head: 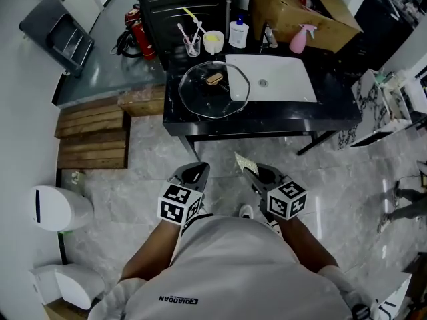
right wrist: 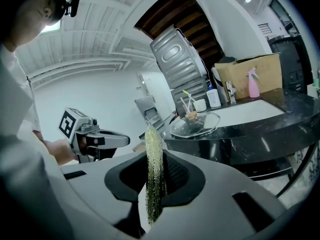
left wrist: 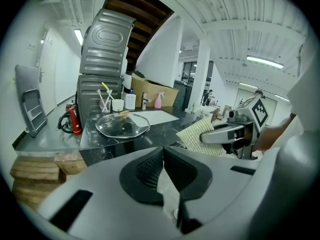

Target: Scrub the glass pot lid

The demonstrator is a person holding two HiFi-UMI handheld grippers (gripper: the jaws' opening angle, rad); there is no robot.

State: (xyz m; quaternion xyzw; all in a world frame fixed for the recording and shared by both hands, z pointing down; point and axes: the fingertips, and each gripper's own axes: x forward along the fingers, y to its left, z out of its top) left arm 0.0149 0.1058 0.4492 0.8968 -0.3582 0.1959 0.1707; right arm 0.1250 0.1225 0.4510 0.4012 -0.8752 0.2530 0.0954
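Observation:
The glass pot lid [head: 213, 90] with a wooden knob lies flat on the black counter [head: 267, 112], its right edge over the sink rim. It also shows in the left gripper view [left wrist: 122, 125] and the right gripper view [right wrist: 195, 124], well ahead of both grippers. My right gripper [head: 257, 175] [right wrist: 156, 171] is shut on a yellow-green scrub sponge [head: 243, 162] [right wrist: 153, 144] [left wrist: 200, 136], held edge-up. My left gripper [head: 195, 173] [left wrist: 162, 156] is shut with nothing in it. Both hang side by side over the floor, short of the counter.
A white sink [head: 270, 79] is set in the counter. Behind it stand a pink spray bottle [head: 298, 40], a soap bottle [head: 239, 33], a white cup [head: 213, 41] and a brush glass [head: 192, 44]. Wooden pallets [head: 93, 135] lie left; a white bin [head: 57, 209] stands near left.

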